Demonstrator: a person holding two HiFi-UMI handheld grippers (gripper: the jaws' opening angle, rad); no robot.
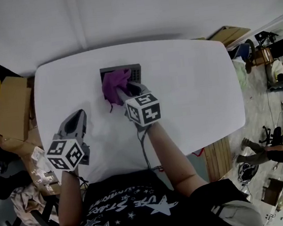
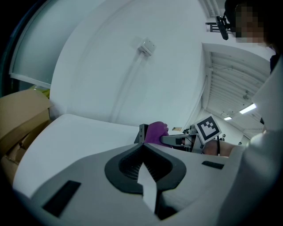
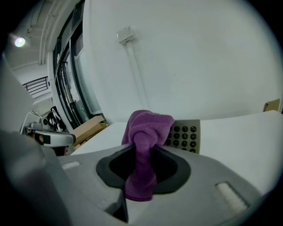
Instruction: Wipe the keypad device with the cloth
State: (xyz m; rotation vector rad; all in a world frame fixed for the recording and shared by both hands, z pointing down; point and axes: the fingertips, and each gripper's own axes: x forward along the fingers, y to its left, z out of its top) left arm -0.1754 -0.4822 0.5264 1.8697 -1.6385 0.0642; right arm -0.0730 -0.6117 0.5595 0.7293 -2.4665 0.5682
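My right gripper (image 1: 125, 93) is clamped on the purple cloth (image 1: 114, 82), which is bunched over the left part of the keypad (image 1: 135, 73) near the desk's (image 1: 195, 93) 12 o'clock edge. My left gripper (image 1: 77, 118) is at 8 o'clock from the keypad, over bare desk, jaws closed together with nothing between them.

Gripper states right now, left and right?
Left gripper: closed, empty.
Right gripper: closed on the purple cloth.
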